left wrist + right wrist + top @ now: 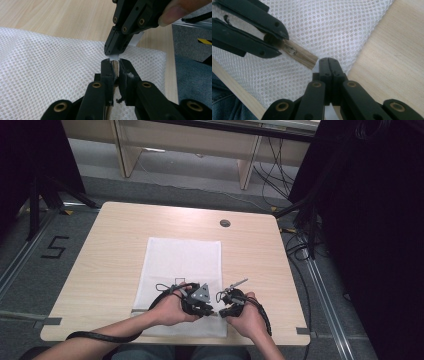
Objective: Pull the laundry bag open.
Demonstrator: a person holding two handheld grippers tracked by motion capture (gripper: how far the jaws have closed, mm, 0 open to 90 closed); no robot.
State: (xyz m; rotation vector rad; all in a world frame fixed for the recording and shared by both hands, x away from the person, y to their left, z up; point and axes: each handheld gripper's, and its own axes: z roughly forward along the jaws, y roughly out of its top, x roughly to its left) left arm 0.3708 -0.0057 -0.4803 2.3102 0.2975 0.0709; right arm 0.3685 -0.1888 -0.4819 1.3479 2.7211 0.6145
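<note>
- Your left gripper [204, 307] sits over the near edge of the white mesh laundry bag [182, 260], held in your left hand [170, 310]; in the left gripper view [114, 65] its jaws are clamped on a tan, flat strip of the bag's zipper end [114, 68].
- In the right gripper view the same left gripper [284, 40] comes in from the upper left, and the tan zipper end [299, 55] sticks out beyond its tips, showing a fine row of teeth.
- Your right gripper [222, 311] is held in your right hand [247, 317], just beside the left one; the two tools nearly meet tip to tip.
- In the right gripper view [329, 60] its jaws are pressed together, tips just beside the free end of the zipper strip.
- In the left gripper view the right gripper [113, 52] comes down from above with a thin white tab [136, 40] pinched between its tips; your fingertip [175, 12] rests on its body.
- The mesh bag lies flat in the middle of the light wooden table [105, 255], its near edge at the table's near edge.
- A round grommet [225, 223] sits in the tabletop beyond the bag, well apart from it.
- A cable [102, 336] trails from the left gripper along your forearm.
</note>
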